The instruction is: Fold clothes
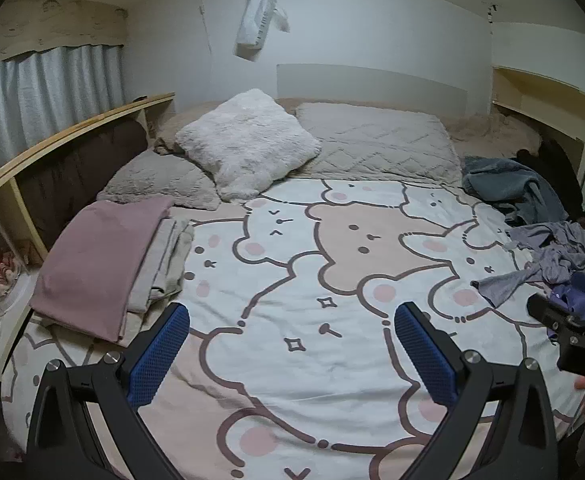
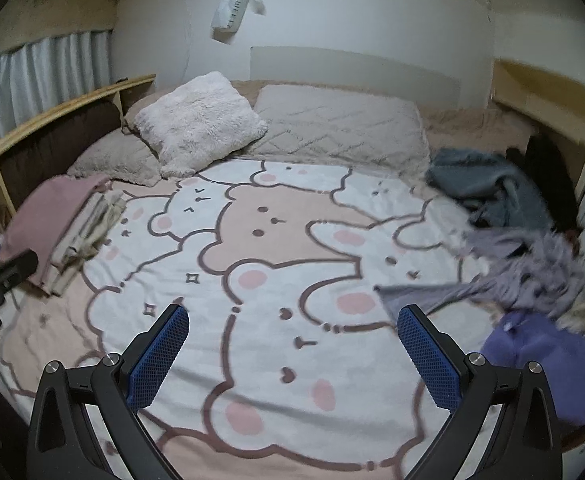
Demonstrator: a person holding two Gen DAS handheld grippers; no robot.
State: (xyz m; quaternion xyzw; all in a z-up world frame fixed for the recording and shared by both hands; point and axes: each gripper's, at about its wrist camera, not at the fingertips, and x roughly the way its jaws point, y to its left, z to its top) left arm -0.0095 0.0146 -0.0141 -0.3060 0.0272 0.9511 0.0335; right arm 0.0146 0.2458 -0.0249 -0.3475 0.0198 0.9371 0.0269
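Lilac-grey crumpled clothes (image 2: 532, 272) lie in a loose heap at the right edge of the bed, with a purple garment (image 2: 540, 360) just in front and a teal one (image 2: 488, 192) behind. At the left edge sits a folded stack (image 1: 104, 264), mauve on top of beige. Both tongs hover over the cartoon-bear blanket (image 1: 332, 280) with nothing between them: the left gripper (image 1: 292, 356) spread wide, the right gripper (image 2: 292, 356) likewise. A fluffy white cushion (image 1: 248, 140) leans against grey pillows.

Bare blanket (image 1: 292, 280) mid-bed, folded stack (image 1: 104, 264) blocking left edge, loose clothes (image 2: 532, 264) crowding right.
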